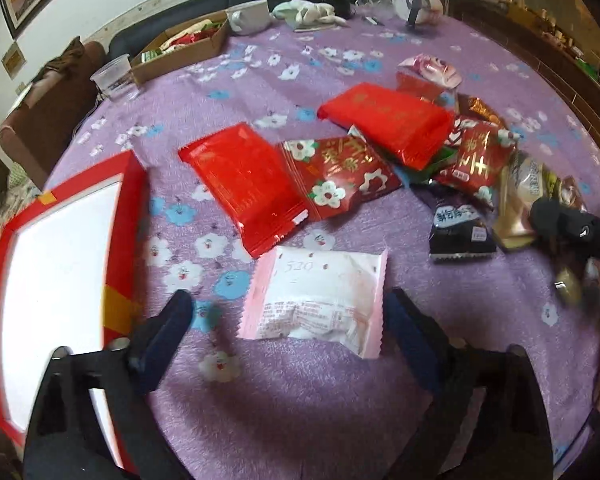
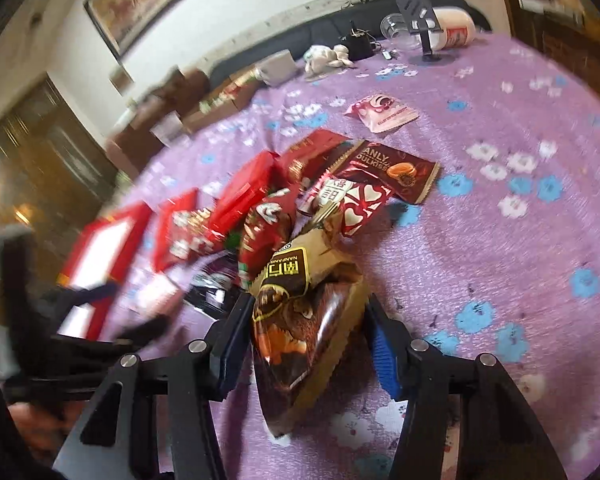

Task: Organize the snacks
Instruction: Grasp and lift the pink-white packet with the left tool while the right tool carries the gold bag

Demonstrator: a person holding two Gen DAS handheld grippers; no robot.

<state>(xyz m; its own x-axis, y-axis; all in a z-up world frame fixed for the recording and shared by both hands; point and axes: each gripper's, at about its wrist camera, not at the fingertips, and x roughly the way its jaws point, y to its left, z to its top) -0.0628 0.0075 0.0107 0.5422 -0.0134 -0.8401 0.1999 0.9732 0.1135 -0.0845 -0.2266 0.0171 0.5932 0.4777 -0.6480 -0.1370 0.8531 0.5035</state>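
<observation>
Two hand-held grippers work over snack packets spread on a purple flowered counter (image 1: 340,400).

The left hand-held gripper (image 1: 288,316) is spread wide, its fingers on both sides of a white and pink packet (image 1: 316,300) that lies flat on the counter; the fingers do not seem to touch it. To the left of it lies a red box with a white inside (image 1: 60,248). Further away are two plain red packets (image 1: 244,184) and red packets with flowers (image 1: 340,176). The right hand-held gripper (image 2: 306,332) pinches a gold and brown packet (image 2: 300,320) between its blue pads, at the near end of the pile; because of blur, I cannot tell if the packet is lifted. A pink packet (image 2: 380,114) lies alone, further away.
</observation>
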